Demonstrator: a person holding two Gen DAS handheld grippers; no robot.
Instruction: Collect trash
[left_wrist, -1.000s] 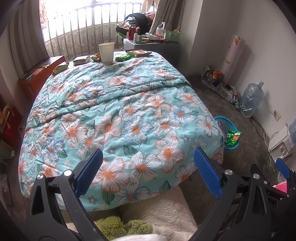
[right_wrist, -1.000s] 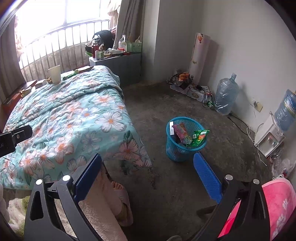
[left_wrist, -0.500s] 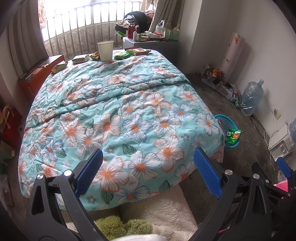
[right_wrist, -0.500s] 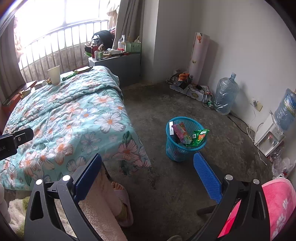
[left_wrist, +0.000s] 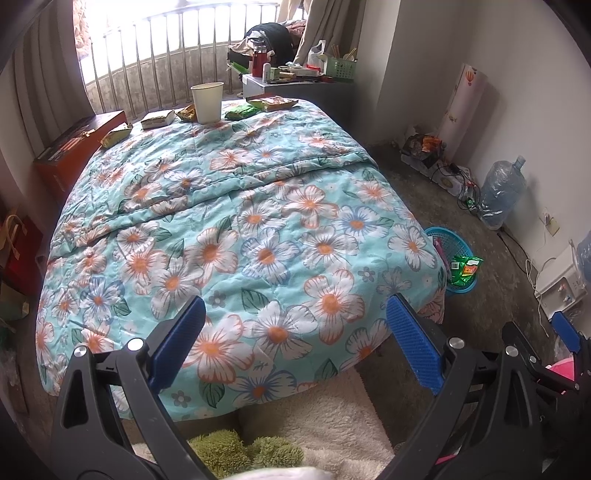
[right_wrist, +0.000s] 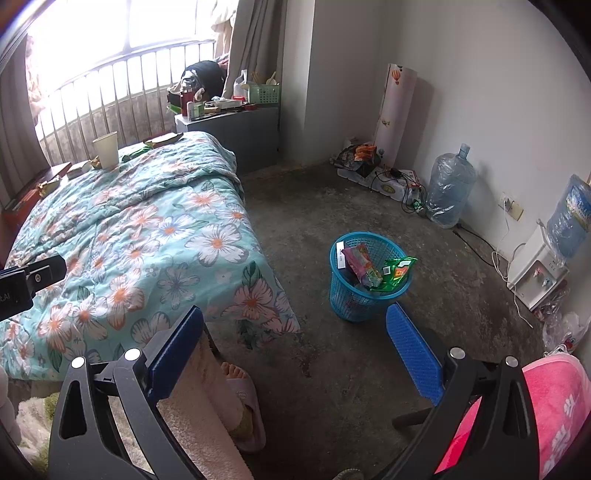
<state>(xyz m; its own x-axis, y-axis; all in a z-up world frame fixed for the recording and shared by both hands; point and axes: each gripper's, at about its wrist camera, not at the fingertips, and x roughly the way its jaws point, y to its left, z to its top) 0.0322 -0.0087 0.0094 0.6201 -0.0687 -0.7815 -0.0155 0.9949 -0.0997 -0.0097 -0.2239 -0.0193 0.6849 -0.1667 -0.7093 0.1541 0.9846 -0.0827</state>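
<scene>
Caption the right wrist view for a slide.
Open right gripper over the floor, facing a blue basket holding wrappers, beside a floral bed.

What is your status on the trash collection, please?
Left gripper and right gripper open, empty. Blue basket holds wrappers; paper cup and snack packets at bed's far end. Path unobstructed.

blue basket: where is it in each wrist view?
Left wrist: basket at right-centre, on the floor, partly hidden behind the bed corner.
Right wrist: basket near centre, fully visible on the bare floor, wrappers inside.
Shared landmark: the paper cup at the bed's far end.
</scene>
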